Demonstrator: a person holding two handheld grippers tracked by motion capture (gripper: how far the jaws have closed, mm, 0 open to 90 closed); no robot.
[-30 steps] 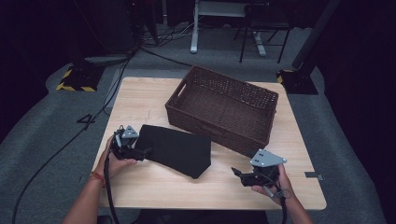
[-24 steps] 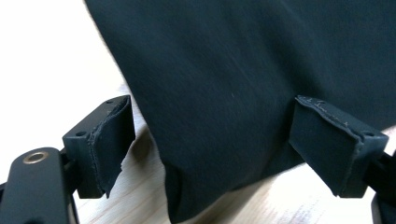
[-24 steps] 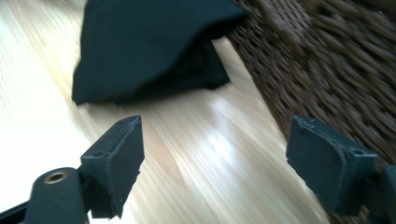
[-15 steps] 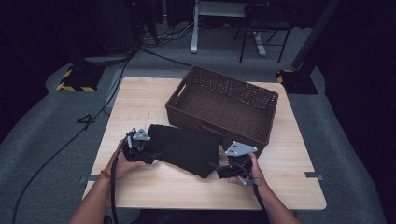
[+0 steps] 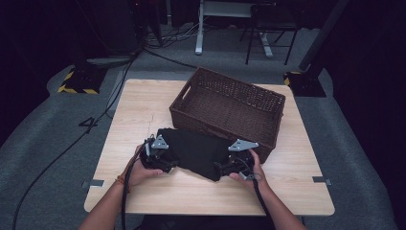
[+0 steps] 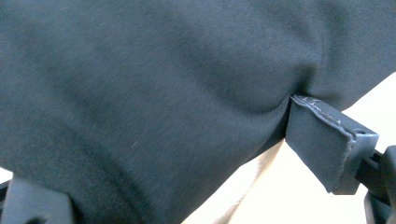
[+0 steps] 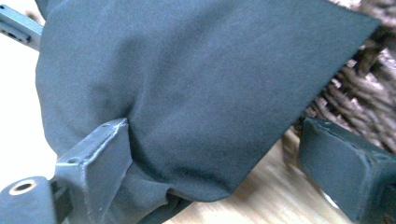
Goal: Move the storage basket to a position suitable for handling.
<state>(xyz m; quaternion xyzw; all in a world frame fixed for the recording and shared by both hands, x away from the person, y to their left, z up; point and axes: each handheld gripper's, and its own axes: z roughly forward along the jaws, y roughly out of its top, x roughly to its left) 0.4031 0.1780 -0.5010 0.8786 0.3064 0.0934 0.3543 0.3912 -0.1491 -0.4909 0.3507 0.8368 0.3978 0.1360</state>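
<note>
The black cloth [image 5: 196, 151] lay folded on the tabletop [image 5: 139, 110] at 6 o'clock from the basket [image 5: 230, 108], soft and light, best held by its ends, where the left gripper [image 5: 160, 155] and right gripper [image 5: 230, 163] had jaws apart around it, the right's just opening.

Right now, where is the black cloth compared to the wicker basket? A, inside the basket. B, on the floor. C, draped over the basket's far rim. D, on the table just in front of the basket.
D: the black cloth lies on the table on the near side of the wicker basket, between the left gripper and the right gripper.
</note>
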